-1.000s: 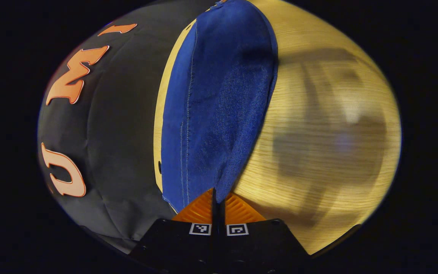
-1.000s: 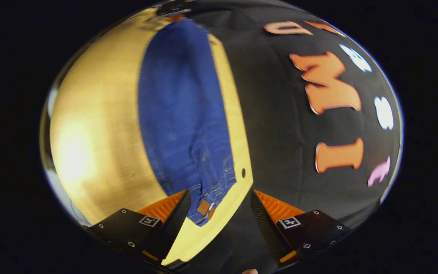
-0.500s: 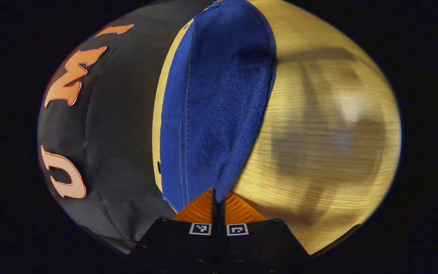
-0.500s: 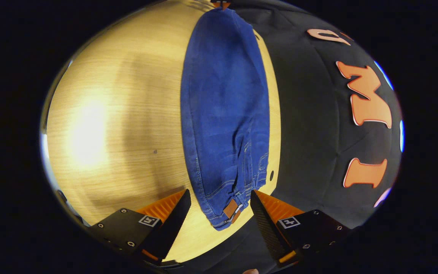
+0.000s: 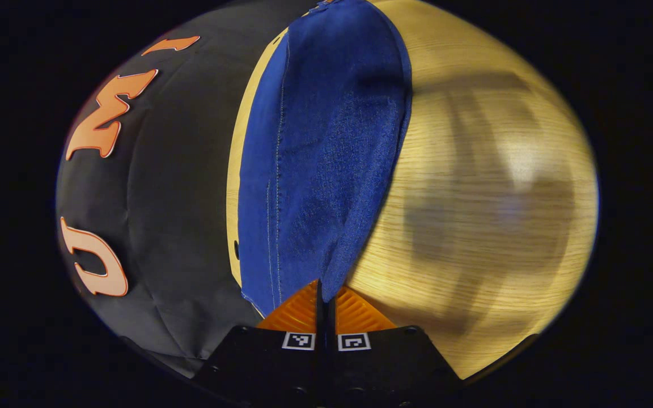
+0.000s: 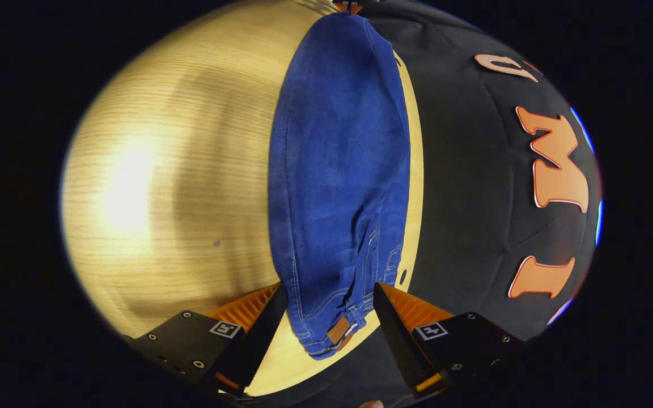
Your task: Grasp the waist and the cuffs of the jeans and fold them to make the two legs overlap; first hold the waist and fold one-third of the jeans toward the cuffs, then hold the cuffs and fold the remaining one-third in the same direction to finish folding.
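While jeans (image 6: 338, 170) lie along bench (image 6: 162, 187) back edge, my left claw (image 5: 326, 294) clamped on cuff, my right claw (image 6: 329, 309) apart, straddling waist. Denim soft, floppy, heavyish; pinch thick waistband.

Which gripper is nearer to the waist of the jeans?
Right. The right gripper is open around the waist of the jeans; the left gripper pinches the far end.

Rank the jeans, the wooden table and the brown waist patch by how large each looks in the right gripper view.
1. Wooden table: the biggest area, though the jeans hide part of it.
2. Jeans: a long blue strip lying on it.
3. Brown waist patch: small, between the fingers of the open right tool.
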Tool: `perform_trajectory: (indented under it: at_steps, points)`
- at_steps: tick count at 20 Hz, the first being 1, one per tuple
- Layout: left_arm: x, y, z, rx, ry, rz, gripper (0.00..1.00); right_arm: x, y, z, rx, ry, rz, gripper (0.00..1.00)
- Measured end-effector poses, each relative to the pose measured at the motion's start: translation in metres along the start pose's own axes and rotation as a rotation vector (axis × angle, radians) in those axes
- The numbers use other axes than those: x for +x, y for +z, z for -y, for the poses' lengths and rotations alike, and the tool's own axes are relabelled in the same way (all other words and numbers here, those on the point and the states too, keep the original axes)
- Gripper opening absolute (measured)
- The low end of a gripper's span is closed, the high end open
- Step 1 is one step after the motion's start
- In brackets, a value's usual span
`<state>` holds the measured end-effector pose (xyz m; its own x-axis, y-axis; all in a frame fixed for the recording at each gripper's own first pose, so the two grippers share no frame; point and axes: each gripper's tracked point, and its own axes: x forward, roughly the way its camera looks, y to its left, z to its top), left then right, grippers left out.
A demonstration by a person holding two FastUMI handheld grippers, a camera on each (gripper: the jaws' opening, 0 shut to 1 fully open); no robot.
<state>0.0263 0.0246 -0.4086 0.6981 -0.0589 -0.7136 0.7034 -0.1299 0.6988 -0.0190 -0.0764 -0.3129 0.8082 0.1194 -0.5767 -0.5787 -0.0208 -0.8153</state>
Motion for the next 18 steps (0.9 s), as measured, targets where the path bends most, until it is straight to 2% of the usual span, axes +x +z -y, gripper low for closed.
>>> perform_trajectory:
  at_steps: [4,7,9,11,13,14,16,18]
  points:
    - [0.000,0.000,0.000,-0.001,0.000,0.002,0.01,0.019,0.012,0.012,0.030,-0.013,0.007,0.94]
    - [-0.001,0.000,0.000,-0.004,0.002,0.004,0.01,0.027,0.011,0.000,0.050,0.034,-0.011,0.88]
    - [-0.001,0.001,0.000,-0.005,0.004,0.004,0.01,0.030,0.011,-0.014,0.030,0.076,-0.035,0.49]
    - [0.000,0.001,0.000,0.002,-0.004,0.003,0.01,0.025,0.011,-0.003,-0.011,0.034,-0.044,0.10]
    - [0.001,0.000,0.000,-0.011,-0.039,-0.002,0.00,0.038,0.007,-0.005,0.054,0.084,-0.051,0.06]
    - [0.001,0.001,0.001,-0.032,-0.065,-0.005,0.00,0.040,0.007,-0.003,0.097,0.123,-0.056,0.01]
    - [0.002,0.000,0.001,-0.069,-0.117,-0.011,0.00,0.038,0.003,0.000,0.133,0.196,-0.057,0.00]
    - [0.000,-0.001,0.000,-0.069,-0.136,-0.015,0.01,0.033,0.004,-0.003,0.132,0.224,-0.057,0.01]
